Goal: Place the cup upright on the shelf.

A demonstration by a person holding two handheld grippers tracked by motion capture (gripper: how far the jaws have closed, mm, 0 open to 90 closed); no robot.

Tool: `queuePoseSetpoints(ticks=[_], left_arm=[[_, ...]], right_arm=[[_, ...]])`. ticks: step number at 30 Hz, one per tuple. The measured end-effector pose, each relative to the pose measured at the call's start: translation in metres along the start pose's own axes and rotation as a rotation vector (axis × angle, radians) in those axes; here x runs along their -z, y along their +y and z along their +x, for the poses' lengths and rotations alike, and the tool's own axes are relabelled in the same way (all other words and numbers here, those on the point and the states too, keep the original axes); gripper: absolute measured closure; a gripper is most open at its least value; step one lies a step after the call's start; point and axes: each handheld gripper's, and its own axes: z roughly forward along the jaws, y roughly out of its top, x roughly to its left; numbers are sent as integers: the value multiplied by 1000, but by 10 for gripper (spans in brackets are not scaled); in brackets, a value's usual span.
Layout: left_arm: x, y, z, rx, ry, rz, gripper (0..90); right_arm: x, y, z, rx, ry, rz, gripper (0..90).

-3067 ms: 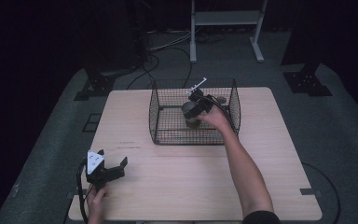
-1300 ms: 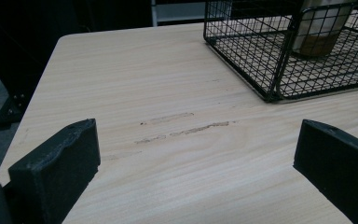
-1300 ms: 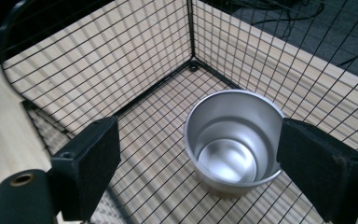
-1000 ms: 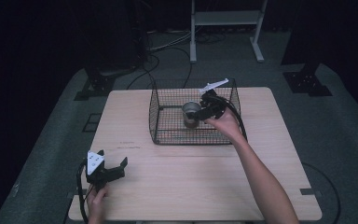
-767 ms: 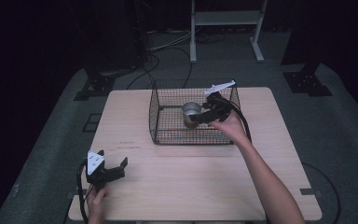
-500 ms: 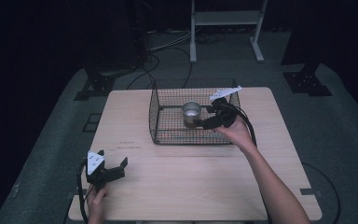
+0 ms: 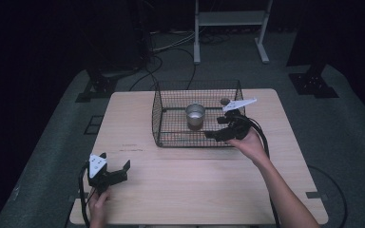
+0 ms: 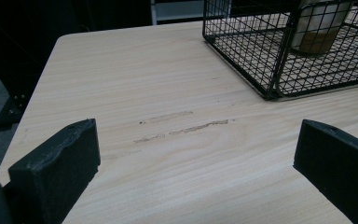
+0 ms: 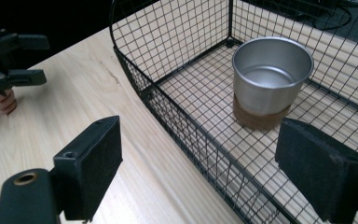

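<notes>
a: what's on the wooden table [image 7: 209,185]?
b: a black wire basket [image 7: 171,128] near the far edge, with a metal cup [image 7: 195,114] upright inside it, on the basket floor.
a: the grippers?
b: right gripper [image 7: 217,134] hangs over the basket's near right corner, jaws apart, nothing between them; they've just been closing. left gripper [image 7: 120,169] sits released near the table's front left corner, well apart.

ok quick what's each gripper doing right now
Left gripper: open, empty, low over the table.
Right gripper: open, empty, jaws just been closing, at the basket wall near the cup.
</notes>
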Motion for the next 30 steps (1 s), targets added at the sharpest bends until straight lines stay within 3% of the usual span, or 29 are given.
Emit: queuePoseSetpoints(ticks=[30], left_arm=[[0,0,-1,-5,1,5,0]], right_arm=[[31,-50,10,17,16,-5,153]])
